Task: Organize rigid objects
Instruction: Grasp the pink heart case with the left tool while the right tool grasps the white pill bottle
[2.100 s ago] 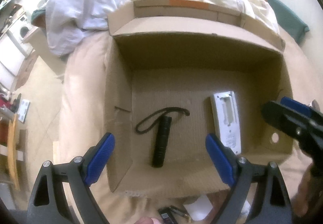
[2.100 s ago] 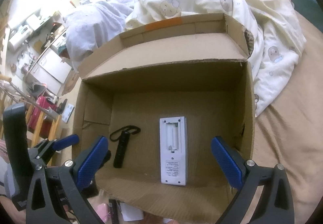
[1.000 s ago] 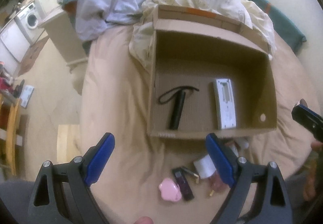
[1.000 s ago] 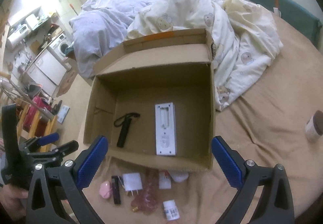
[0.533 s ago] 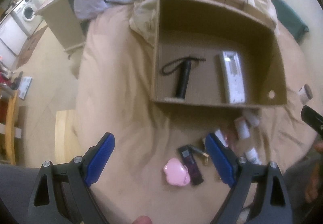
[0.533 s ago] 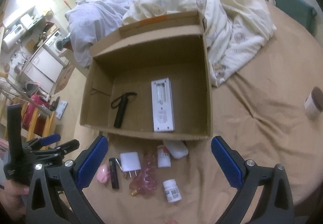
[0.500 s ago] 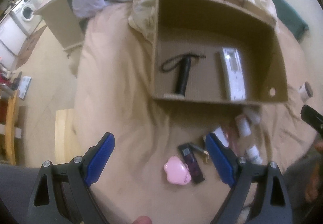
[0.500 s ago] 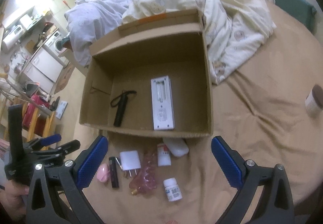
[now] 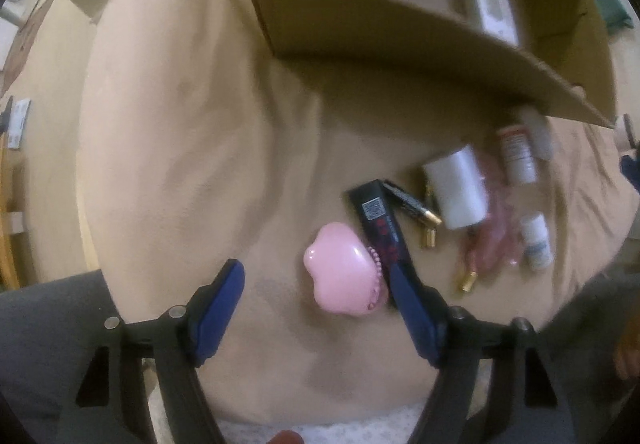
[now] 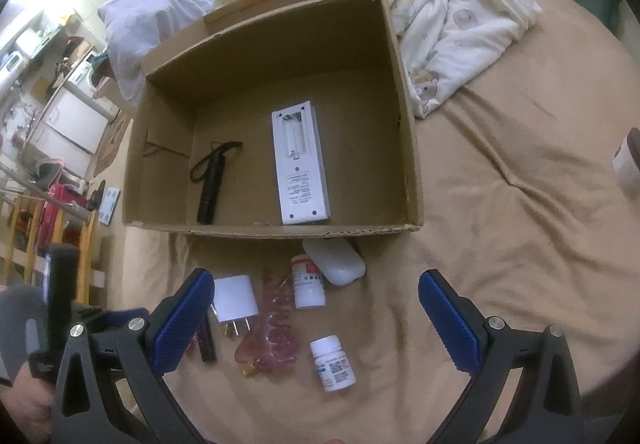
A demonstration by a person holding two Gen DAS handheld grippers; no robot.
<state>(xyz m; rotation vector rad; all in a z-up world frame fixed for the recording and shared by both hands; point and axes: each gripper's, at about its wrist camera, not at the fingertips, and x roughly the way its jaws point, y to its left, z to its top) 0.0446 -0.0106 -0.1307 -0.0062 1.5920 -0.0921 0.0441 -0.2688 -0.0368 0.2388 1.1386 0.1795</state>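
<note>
A cardboard box [image 10: 412,180] lies on the tan bed and holds a black flashlight [image 10: 211,182] and a white remote [image 10: 301,164]. Loose items lie in front of it. A pink cloud-shaped case [image 9: 342,274] sits between the fingers of my open left gripper [image 9: 316,292], close to the right finger. A black stick [image 9: 380,220] lies beside it. My open right gripper [image 10: 312,304] hovers above a white plug charger [image 10: 235,298], a pink hair clip [image 10: 276,324], two white bottles [image 10: 307,280] [image 10: 333,364] and a white case [image 10: 336,258].
A rumpled duvet [image 10: 452,4] lies behind and right of the box. A small jar [image 10: 626,168] stands on the bed at far right. The bed's left edge drops to the floor with furniture [image 10: 60,116]. Brass-tipped small parts [image 9: 428,220] lie among the items.
My left gripper has dropped low toward the bed and now straddles the pink case. My right gripper has drawn back slightly, so the loose items sit between its fingers.
</note>
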